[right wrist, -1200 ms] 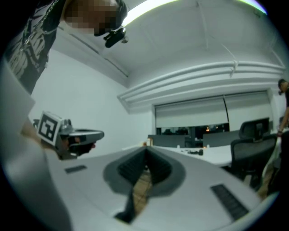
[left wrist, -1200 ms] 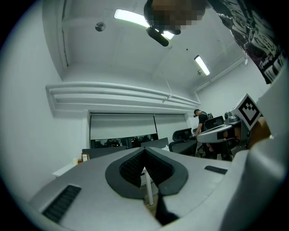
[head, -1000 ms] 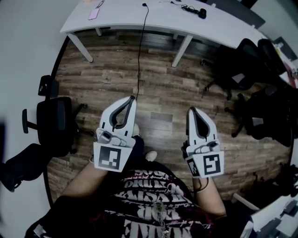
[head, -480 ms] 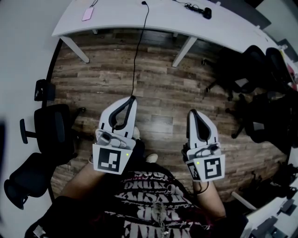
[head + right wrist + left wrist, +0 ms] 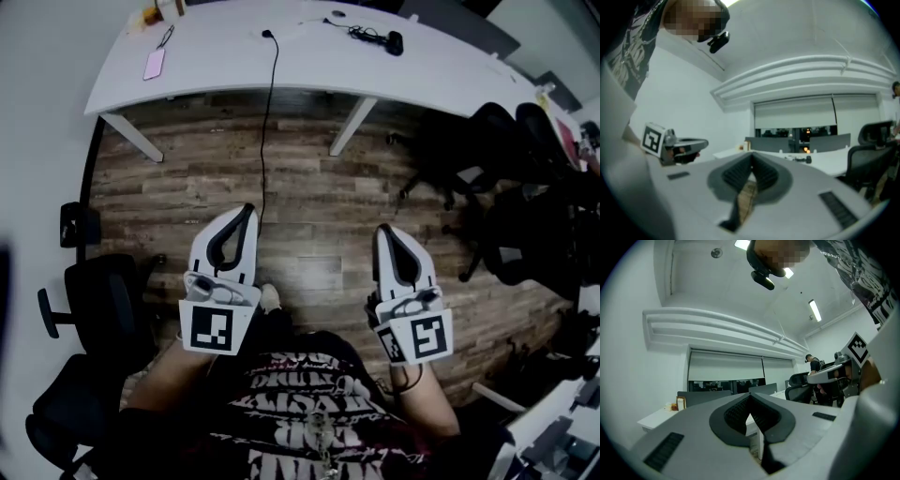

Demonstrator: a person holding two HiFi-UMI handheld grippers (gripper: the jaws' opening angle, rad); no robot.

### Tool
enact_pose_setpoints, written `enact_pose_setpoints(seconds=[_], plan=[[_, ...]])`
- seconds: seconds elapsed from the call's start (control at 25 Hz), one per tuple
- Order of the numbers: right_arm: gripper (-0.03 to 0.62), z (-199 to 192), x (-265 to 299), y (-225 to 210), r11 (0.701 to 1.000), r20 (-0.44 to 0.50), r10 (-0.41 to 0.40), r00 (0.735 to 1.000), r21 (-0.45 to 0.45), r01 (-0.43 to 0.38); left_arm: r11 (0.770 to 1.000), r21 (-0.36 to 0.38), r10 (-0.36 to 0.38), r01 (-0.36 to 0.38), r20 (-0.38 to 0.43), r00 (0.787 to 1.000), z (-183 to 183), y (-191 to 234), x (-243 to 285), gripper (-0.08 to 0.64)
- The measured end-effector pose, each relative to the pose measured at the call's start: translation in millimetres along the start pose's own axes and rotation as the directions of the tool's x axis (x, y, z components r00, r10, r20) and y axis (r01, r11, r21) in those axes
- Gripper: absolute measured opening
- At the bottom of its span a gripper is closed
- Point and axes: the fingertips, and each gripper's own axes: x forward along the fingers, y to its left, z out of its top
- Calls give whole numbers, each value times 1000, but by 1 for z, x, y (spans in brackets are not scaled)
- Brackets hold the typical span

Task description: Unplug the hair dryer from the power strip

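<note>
Both tools are shut with nothing between the pads: the left tool (image 5: 246,210) and the right tool (image 5: 382,231) point level ahead over the wood floor (image 5: 319,187).

One white bench (image 5: 450,66) lies well ahead, its long axis across my view.

One black cord (image 5: 267,122) hangs from the bench's near edge to the floor, running toward me and ending just ahead of the left tool.

On the benchtop, right of the cord's top end, sits one small dark clump (image 5: 392,41) with a thin lead. I judge it to be the hair dryer end of things, though it is too small to be sure. It lies ahead of the right tool, so that hand is nearer.

One pink phone (image 5: 153,64) lies far left on the bench.

I cannot make out a power strip.
</note>
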Motion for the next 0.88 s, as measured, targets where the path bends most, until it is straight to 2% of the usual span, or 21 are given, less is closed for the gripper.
enact_pose_setpoints(seconds=[0.16,0.4,0.68,0.88], plan=[[25,15,14,-5,999,26,-37,999,-5,37,999,10,-30,30,-12,999,-4,15,11,23],[25,13,24,-11,999,9,-37,999,-14,37,1000,-16,-15,15,2,1000,-5,33,28,23],[26,4,40,-45,999,8,-38,999,23,37,1000,-9,-11,11,-6,1000,-7,25,66,23],[26,6,62,-71,1000,13,2,1000,16,-2,1000,-16,16,-16,-9,1000,-5,19,103,23]])
